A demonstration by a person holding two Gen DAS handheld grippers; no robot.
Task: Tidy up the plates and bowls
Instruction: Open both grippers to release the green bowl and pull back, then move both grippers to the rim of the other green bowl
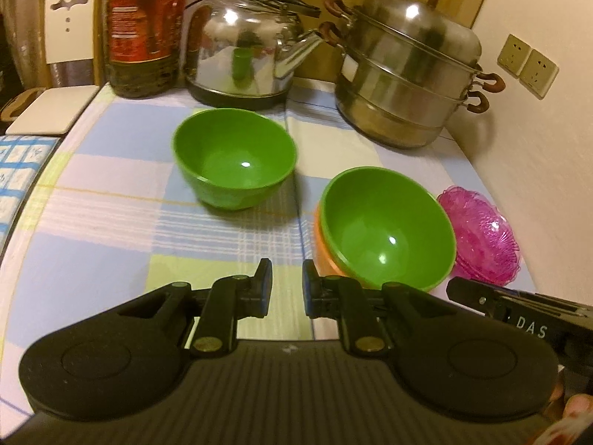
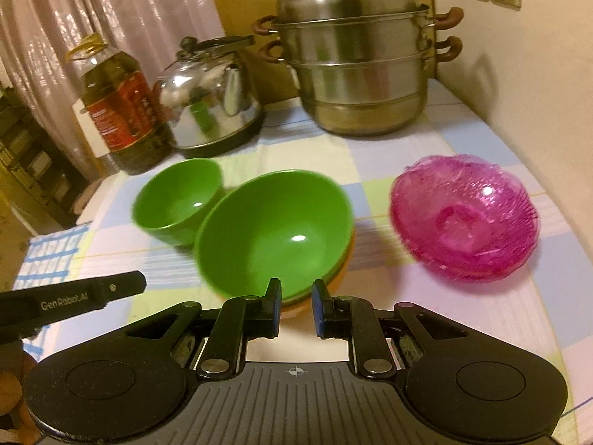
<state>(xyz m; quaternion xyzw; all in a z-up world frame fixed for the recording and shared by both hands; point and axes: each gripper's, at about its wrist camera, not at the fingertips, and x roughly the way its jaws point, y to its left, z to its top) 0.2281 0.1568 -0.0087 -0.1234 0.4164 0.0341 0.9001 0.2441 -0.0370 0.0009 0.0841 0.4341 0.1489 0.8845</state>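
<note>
A large green bowl (image 2: 274, 230) sits nested inside an orange bowl (image 1: 321, 256), whose rim shows only as a thin crescent along the near and left side. This stack of 2 stands near the middle of the checked tablecloth (image 1: 111, 230). A smaller green bowl (image 1: 234, 157) stands alone behind and to the left; in the right wrist view its rim overlaps the stack's edge, but the left wrist view shows a clear strip of cloth between them. To the right, a pink glass dish (image 2: 465, 218) sits apart from the stack, close to the table's right edge and the wall.

The left gripper (image 1: 287, 289) hovers over bare cloth just left of the stack, jaws narrow with a slim gap and nothing between them. The right gripper (image 2: 295, 306) hangs just in front of the stack's near rim, jaws likewise narrow and empty.

Open cloth lies wide at front left. The back is crowded by an oil bottle (image 1: 144, 29), a steel kettle (image 1: 248, 44) and a tiered steamer pot (image 1: 404, 70).
</note>
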